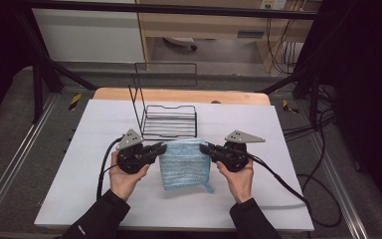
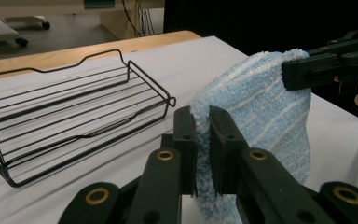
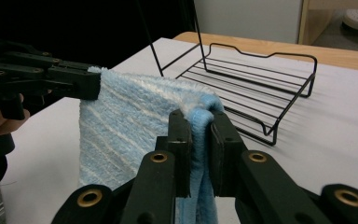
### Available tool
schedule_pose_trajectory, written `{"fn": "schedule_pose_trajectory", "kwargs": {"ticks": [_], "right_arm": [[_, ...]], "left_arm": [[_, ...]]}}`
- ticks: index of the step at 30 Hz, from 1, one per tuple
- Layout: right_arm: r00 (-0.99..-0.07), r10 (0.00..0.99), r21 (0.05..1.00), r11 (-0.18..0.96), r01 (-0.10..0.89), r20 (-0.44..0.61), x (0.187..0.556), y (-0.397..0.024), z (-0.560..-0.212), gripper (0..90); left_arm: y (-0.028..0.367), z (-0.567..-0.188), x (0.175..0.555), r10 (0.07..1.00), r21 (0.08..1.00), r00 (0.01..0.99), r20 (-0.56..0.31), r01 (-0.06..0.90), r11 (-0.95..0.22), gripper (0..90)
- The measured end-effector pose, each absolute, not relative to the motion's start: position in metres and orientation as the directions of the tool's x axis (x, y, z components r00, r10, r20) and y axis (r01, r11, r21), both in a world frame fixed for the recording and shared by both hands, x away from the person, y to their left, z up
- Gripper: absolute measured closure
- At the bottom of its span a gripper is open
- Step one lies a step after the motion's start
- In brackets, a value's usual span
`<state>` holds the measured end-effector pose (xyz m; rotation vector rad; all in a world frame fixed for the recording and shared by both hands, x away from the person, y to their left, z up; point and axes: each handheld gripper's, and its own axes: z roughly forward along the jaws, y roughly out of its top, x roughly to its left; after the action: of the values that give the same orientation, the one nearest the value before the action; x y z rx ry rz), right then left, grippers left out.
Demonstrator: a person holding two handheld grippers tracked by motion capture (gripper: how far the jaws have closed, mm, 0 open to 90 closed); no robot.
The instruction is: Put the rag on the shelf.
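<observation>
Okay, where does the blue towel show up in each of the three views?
High view: blue towel at centre, stretched between both grippers.
Left gripper view: right of centre, pinched in the near jaws.
Right gripper view: left of centre, clamped in the near jaws.
Shared landmark: black wire rack.

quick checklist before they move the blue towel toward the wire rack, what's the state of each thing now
1. Left gripper clamped on a top corner of the blue towel: ok.
2. Right gripper clamped on the other top corner: ok.
3. Top edge stretched between the grippers: ok, slight sag.
4. Towel's lower edge off the table: not ok, it looks to rest on it.
5. Wire rack tray free of things: ok.
6. Enough height to pass the rack's rim: cannot tell.
</observation>
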<state>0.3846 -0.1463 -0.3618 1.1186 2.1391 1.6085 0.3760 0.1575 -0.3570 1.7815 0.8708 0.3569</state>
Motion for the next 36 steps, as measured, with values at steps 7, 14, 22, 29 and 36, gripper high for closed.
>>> {"fn": "schedule_pose_trajectory", "kwargs": {"ticks": [7, 14, 22, 29, 36], "right_arm": [[-0.691, 0.689, 0.919, 0.091, 0.383, 0.220, 0.377, -0.145, -0.350, 81.2], [-0.698, 0.687, 0.934, 0.077, 0.349, 0.204, 0.370, -0.145, -0.340, 81.3], [-0.699, 0.691, 0.949, 0.059, 0.308, 0.184, 0.364, -0.144, -0.331, 81.4], [-0.704, 0.691, 0.965, 0.041, 0.261, 0.161, 0.358, -0.144, -0.319, 81.4], [-0.703, 0.699, 0.977, 0.031, 0.213, 0.132, 0.353, -0.142, -0.306, 81.5]], "left_arm": [[0.159, -0.350, 0.372, 0.712, 0.923, 0.686, -0.154, 0.357, -0.144, 82.1], [0.161, -0.341, 0.367, 0.710, 0.936, 0.689, -0.144, 0.327, -0.127, 82.1], [0.162, -0.329, 0.361, 0.709, 0.955, 0.694, -0.124, 0.277, -0.104, 82.1], [0.164, -0.320, 0.358, 0.707, 0.966, 0.699, -0.110, 0.242, -0.088, 82.1], [0.164, -0.309, 0.357, 0.710, 0.977, 0.698, -0.098, 0.205, -0.067, 82.1]]}}
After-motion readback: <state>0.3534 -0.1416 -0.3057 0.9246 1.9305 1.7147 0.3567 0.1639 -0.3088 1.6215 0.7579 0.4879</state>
